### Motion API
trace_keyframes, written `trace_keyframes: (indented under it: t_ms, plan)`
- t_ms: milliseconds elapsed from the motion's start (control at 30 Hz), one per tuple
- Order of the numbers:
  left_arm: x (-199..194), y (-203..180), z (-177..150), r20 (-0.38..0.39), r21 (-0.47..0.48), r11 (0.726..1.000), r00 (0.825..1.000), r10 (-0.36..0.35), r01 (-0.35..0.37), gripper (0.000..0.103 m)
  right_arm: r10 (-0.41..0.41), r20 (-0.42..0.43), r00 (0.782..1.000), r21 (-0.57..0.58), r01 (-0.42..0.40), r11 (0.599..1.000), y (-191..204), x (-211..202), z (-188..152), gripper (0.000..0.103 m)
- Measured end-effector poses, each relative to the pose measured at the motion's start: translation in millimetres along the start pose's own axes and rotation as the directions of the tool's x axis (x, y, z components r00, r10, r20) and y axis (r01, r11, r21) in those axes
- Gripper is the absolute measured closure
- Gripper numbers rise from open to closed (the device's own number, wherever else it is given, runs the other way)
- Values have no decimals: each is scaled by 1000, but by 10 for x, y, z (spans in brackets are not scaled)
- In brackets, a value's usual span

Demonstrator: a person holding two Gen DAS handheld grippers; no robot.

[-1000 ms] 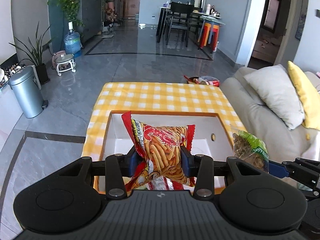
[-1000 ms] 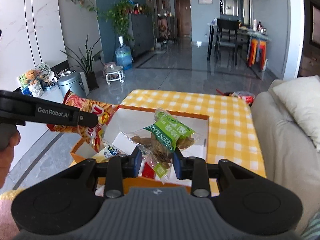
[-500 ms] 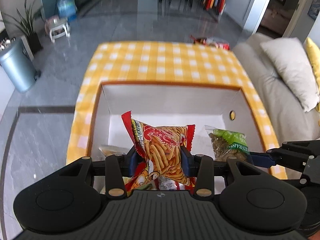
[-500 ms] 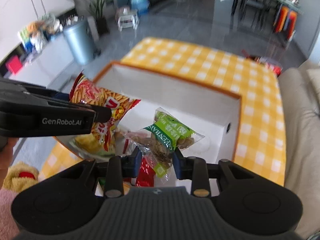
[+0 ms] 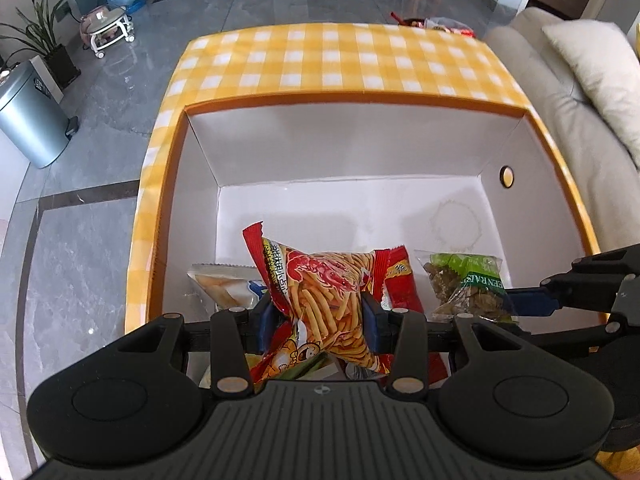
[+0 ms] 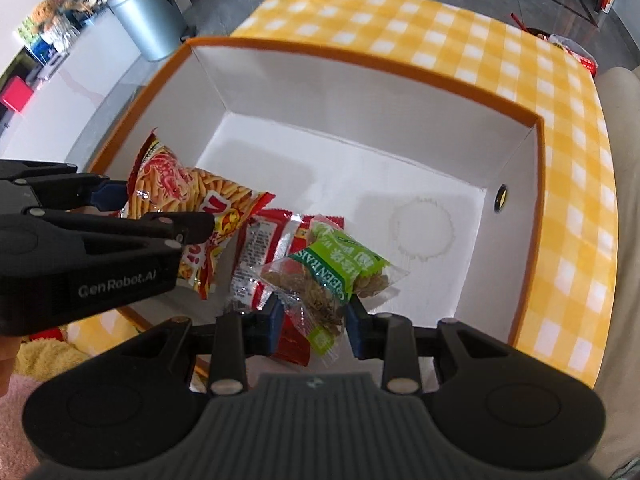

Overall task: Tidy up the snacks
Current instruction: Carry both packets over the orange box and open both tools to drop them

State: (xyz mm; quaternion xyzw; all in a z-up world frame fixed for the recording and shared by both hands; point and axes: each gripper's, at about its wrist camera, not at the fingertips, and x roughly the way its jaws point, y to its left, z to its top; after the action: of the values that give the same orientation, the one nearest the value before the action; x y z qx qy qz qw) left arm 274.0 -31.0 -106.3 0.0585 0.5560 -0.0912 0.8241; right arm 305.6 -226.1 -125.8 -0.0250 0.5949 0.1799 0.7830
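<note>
Bin (image 5: 38,128) at far left, now near the frame edge; a second ago well inside the view with the room beyond. Left gripper (image 5: 318,316) clamped on shrimp-stick bag (image 5: 324,300), grip unchanged, now lowered inside box (image 5: 352,148) near its front wall; earlier held above the rim. Beneath and beside it, pale packet (image 5: 224,288) and red packet (image 5: 400,280) lying on the box floor, newly in view. Right gripper (image 6: 312,320) pinched narrowly on raisin packet (image 6: 340,276), likewise brought down over the box interior, beside the shrimp-stick bag. Checked tablecloth (image 5: 340,60) now fills the upper frame. Sofa (image 5: 552,80) at far right.
</note>
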Motion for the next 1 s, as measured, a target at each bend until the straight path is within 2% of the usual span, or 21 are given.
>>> trace_keyframes:
  t_ms: [567, 733, 800, 833, 900, 1000]
  plan:
    - [195, -81, -20, -62, 43, 998, 997, 41, -38, 54, -55, -62, 997, -11, 54, 998, 30, 192, 9, 70]
    - [171, -103, -42, -64, 57, 997, 996, 64, -61, 47, -63, -53, 997, -34, 61, 998, 81, 147, 2, 69]
    - [125, -114, -50, -55, 68, 996, 996, 66, -62, 44, -70, -46, 996, -44, 68, 997, 95, 110, -5, 64]
    - [103, -116, -55, -51, 71, 995, 996, 67, -63, 43, -77, -43, 996, -47, 75, 996, 106, 100, -4, 57]
    - [45, -112, -56, -32, 74, 995, 997, 76, -73, 35, -92, -34, 995, -48, 90, 995, 109, 65, -20, 48]
    - [-78, -103, -55, 7, 70, 994, 997, 83, -84, 28, -108, -21, 994, -51, 106, 993, 118, 0, -44, 40]
